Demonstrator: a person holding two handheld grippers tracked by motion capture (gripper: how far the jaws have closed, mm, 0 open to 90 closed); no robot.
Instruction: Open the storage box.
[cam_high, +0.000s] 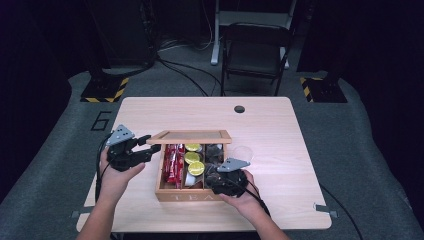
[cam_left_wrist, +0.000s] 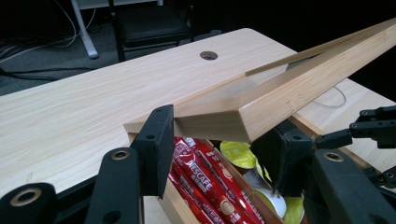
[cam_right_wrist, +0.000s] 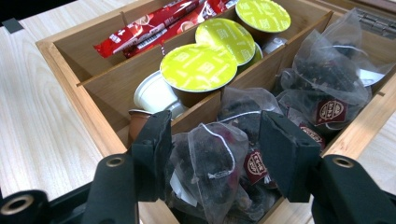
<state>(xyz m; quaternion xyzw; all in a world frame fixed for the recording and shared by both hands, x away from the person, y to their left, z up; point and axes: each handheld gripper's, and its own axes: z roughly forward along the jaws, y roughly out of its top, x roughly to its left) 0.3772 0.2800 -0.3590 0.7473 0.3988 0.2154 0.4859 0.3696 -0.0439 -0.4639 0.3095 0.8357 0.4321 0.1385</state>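
Here, a mesh tea bag (cam_right_wrist: 212, 165) sits between the right gripper's (cam_right_wrist: 212, 158) half-spread jaws, in the wooden tea box's (cam_high: 172, 196) right-hand compartment at about four o'clock from the box's centre; whether the pads press it I cannot tell. The left gripper (cam_left_wrist: 217, 140), at nine o'clock, clamps the raised lid (cam_left_wrist: 280, 93). If that clamp slips, the lid could drop onto the right gripper. Red sachets (cam_left_wrist: 205, 182) read "NESCAFE"; the box front reads "TEA".

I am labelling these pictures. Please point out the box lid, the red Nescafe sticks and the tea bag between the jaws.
box lid (cam_left_wrist: 261, 109), left gripper view, front edge.
red Nescafe sticks (cam_left_wrist: 205, 179), left gripper view, wrapper middle.
tea bag (cam_right_wrist: 212, 170), right gripper view, mesh.
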